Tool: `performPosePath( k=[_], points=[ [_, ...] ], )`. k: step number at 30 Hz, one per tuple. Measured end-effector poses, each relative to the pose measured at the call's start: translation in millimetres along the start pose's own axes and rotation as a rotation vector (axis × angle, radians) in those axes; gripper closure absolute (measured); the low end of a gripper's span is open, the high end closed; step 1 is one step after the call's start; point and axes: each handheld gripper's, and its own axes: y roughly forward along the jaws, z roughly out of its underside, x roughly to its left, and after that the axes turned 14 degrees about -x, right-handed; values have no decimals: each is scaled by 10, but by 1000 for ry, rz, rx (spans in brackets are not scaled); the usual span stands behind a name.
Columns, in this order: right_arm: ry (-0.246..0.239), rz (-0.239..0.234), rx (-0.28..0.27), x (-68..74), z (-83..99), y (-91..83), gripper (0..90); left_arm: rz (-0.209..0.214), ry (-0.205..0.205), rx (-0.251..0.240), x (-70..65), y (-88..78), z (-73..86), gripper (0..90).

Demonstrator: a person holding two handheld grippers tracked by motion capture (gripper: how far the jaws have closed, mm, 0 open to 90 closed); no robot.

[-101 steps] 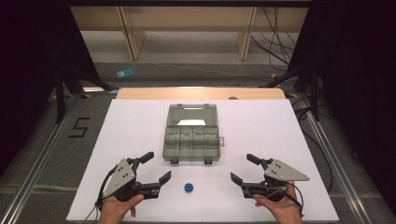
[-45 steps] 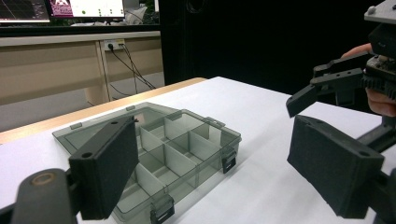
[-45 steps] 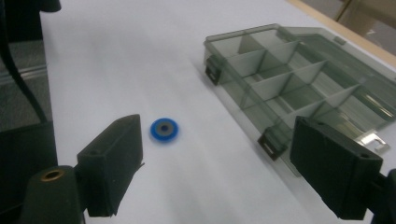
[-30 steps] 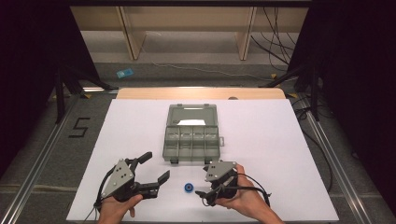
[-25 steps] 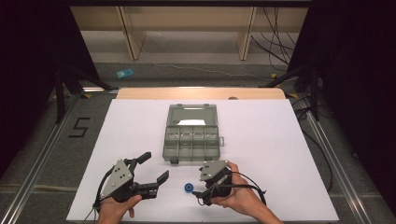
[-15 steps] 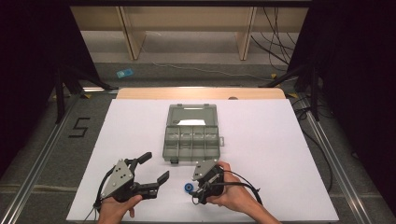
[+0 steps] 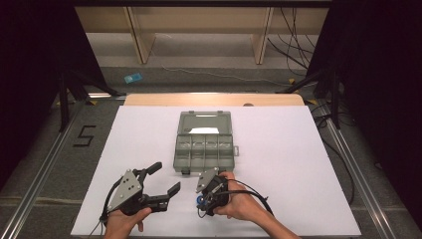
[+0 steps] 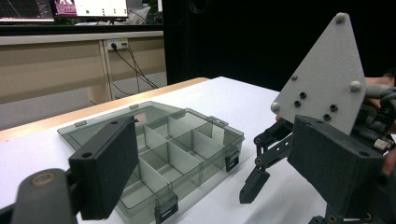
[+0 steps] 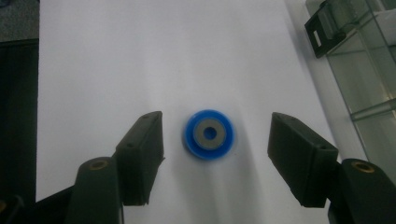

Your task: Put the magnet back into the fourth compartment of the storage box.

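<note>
Desk (image 7: 308,164), white-topped, carries everything here: a clear grey plastic box (image 7: 205,142) with its lid laid open sits near the middle, and a small blue ring (image 7: 200,200) lies toward the near edge, just in front of the box.

My right gripper (image 7: 205,198) is tipped down over that ring, close to the near edge and a little right of centre. In the right gripper view its fingers (image 9: 141,156) are spread wide, one on each side of the ring (image 9: 209,134), and neither touches it; white desk shows between each finger and the blue rim. The ring lies flat, with a grey inner disc and a blue centre hole. The box's dark latch (image 9: 321,27) and a stretch of its clear wall sit at the upper right corner of that view.

My left gripper (image 7: 159,186) rests low near the near-left part of the desk, well apart from the ring and pointing toward the box. Its fingers (image 8: 109,163) are released too, holding nothing, with a broad gap between them. Through that gap the left gripper view shows the box (image 8: 163,154) with its divided compartments, and I cannot make out anything inside them. Farther right in that view stands my right gripper (image 8: 261,172) with its grey three-cornered plate (image 8: 324,74) upright, its finger tips angled down at the desk.
</note>
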Motion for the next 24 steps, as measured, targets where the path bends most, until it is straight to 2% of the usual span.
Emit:
performPosePath(
  k=[6, 15, 23, 24],
  points=[
    [15, -35, 19, -24, -1, 54, 444, 2, 1, -2, -3, -1, -6, 156],
    [27, -62, 42, -62, 11, 128, 514, 3, -1, -3, -5, 4, -5, 156],
    [21, -90, 54, -62, -10, 153, 596, 8, 4, -8, 1, 3, -13, 156],
    [8, -94, 55, -70, -12, 151, 614, 8, 4, -7, 2, 2, -13, 156]
  ],
)
